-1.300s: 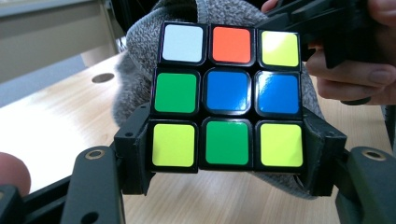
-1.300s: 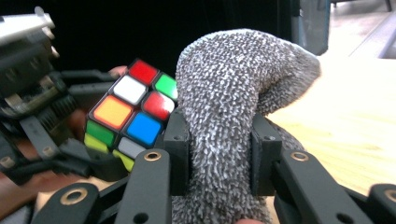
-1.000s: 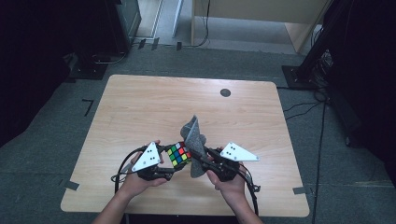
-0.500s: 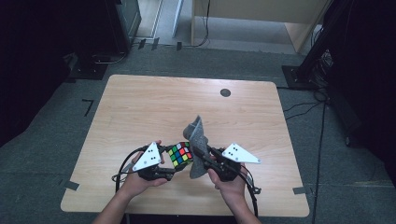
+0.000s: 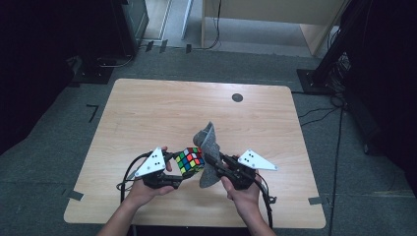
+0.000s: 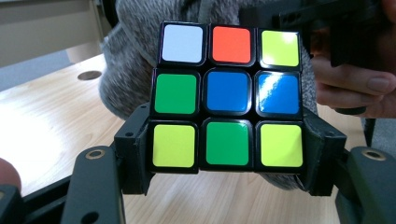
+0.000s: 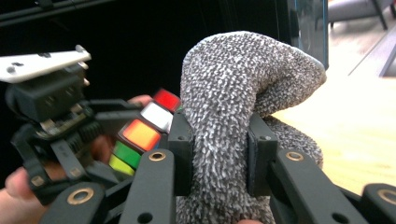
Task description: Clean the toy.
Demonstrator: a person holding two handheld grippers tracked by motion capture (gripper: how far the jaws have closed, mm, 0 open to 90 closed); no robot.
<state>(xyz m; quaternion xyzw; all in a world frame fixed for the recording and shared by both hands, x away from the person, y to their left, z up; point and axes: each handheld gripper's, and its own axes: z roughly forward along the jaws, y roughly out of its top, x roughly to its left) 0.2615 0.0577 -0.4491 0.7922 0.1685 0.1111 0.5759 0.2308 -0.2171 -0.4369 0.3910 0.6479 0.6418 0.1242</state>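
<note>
Little has shifted since the earlier frames: both hands stay low over the near edge of the table [image 5: 147,105], and the grey cloth [image 5: 208,147] leans only slightly differently against the puzzle cube [image 5: 190,160]. From the high view, the left gripper [image 5: 181,171] holds the cube just above the wood, and the right gripper [image 5: 212,162] holds the cloth pressed against the cube's right side, the cloth's tip standing up above both.

Looking along the left gripper [image 6: 228,179], its jaws are clamped on the bottom row of the cube [image 6: 228,95], one on each side; the face reads white, red, yellow, then green, blue, blue, then yellow, green, yellow, a detail too small from above. Behind it the cloth [image 6: 128,65] bulges, and a hand [image 6: 355,88] shows at the right.

Looking along the right gripper [image 7: 219,154], its jaws pinch a thick fold of the knitted cloth [image 7: 233,88]. Off to the left the cube [image 7: 140,133] and left gripper [image 7: 109,154] show side-on
</note>
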